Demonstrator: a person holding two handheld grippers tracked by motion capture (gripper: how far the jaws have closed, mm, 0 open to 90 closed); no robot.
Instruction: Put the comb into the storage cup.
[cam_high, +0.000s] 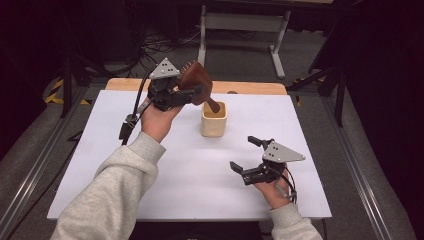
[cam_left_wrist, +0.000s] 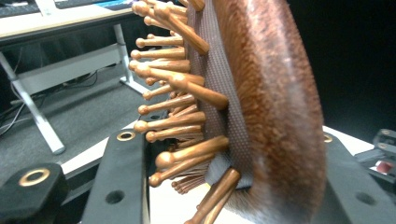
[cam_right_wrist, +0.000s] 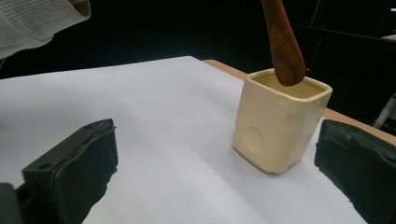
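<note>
A brown wooden hairbrush (cam_high: 196, 80) with wooden pins (cam_left_wrist: 173, 116) is clamped by its head in my left gripper (cam_high: 199, 91), which is shut on it. The brush (cam_left_wrist: 275, 93) is tilted, with its handle (cam_right_wrist: 282, 46) slanting down to the mouth of a cream square cup (cam_high: 214, 120). In the right gripper view the handle's tip sits right at the rim of the cup (cam_right_wrist: 275, 126). My right gripper (cam_high: 243, 153) rests low near the board's right front, open, nothing between its jaws, pointing at the cup.
A white board (cam_high: 150, 165) covers the table, whose wooden edge (cam_high: 250, 88) shows at the back. A grey sleeve (cam_right_wrist: 32, 18) reaches in from the left. A desk frame (cam_high: 245, 25) and cables stand on the floor beyond.
</note>
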